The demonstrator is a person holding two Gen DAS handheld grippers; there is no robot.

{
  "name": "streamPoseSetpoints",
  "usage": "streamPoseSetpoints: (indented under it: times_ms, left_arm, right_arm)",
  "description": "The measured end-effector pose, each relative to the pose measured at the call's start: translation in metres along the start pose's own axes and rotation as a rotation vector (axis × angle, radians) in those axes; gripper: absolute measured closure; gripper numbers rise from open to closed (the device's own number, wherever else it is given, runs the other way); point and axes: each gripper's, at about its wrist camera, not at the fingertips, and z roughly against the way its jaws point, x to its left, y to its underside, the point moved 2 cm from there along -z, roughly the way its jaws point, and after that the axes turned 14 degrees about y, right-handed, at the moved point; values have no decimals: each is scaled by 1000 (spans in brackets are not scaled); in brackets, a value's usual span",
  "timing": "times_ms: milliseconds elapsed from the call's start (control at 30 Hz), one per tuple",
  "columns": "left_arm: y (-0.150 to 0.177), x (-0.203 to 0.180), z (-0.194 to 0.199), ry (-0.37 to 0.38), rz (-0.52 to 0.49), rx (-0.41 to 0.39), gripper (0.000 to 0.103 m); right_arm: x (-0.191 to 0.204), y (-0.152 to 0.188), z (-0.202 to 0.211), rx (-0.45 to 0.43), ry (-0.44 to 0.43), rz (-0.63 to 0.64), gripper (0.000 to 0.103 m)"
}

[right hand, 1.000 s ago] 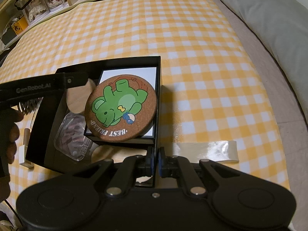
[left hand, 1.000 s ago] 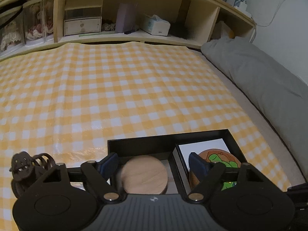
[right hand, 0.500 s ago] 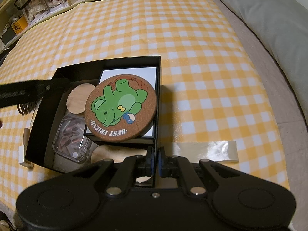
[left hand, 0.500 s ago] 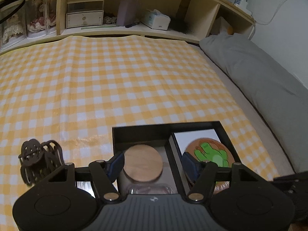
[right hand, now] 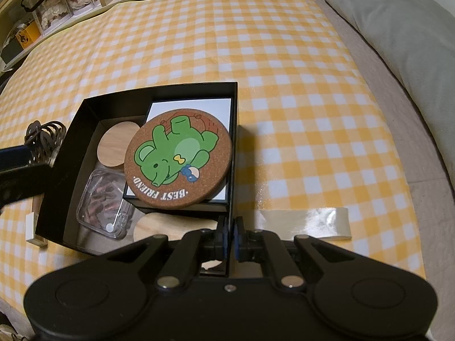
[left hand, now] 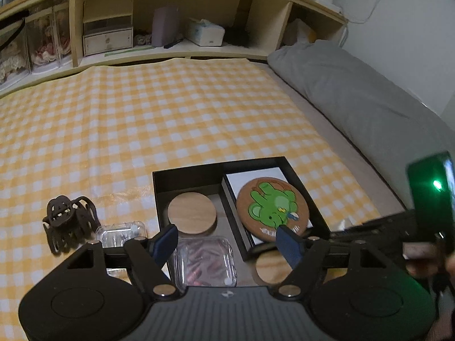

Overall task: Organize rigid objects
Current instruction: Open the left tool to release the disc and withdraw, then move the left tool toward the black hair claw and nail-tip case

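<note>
Risk first: right hand-held gripper (right hand: 229,244) is pinched shut on the near right wall of the black box (right hand: 85,113), so any tug or lift could tip the box and slide the cork coaster (right hand: 179,159) off the smaller white-lined inner box (right hand: 216,105) it lies on, tilted and overhanging the front edge. Thin cardboard wall may also bend or slip out of the narrow pads.

Left hand-held gripper (left hand: 230,243) is wide open, holding nothing, and hovers over the near end of the black box on the checked bed cover (left hand: 142,113). Between and just past its fingers lies the clear plastic case (left hand: 206,260) with reddish bits inside; a round wooden coaster (left hand: 192,213) sits farther in, a second wooden disc (left hand: 270,267) near the front right.

Still outside the box, left of that gripper: dark brown hair claw clip (left hand: 68,221) and a small clear container (left hand: 122,231) just beside it. Likely next picks, in my judgement. Reaching left risks the gripper body knocking the box wall. Strip of clear tape (right hand: 307,221) lies on the cover right of the box.
</note>
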Motion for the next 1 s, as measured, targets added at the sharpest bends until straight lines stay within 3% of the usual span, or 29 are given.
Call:
streamPoseSetpoints:
  times_ms: [267,667,1000]
  left_arm:
    - [13,3,24,-10,17,-22,0]
    - [36,41,48,-14,48,-32,0]
    - [53,82,33,44,255,-49,0]
  right_arm:
    - [0,1,0,0,-1,-1,98]
    - [1,1,-1,-1,2,2,98]
    - [1,4,-4,1,4,5,98]
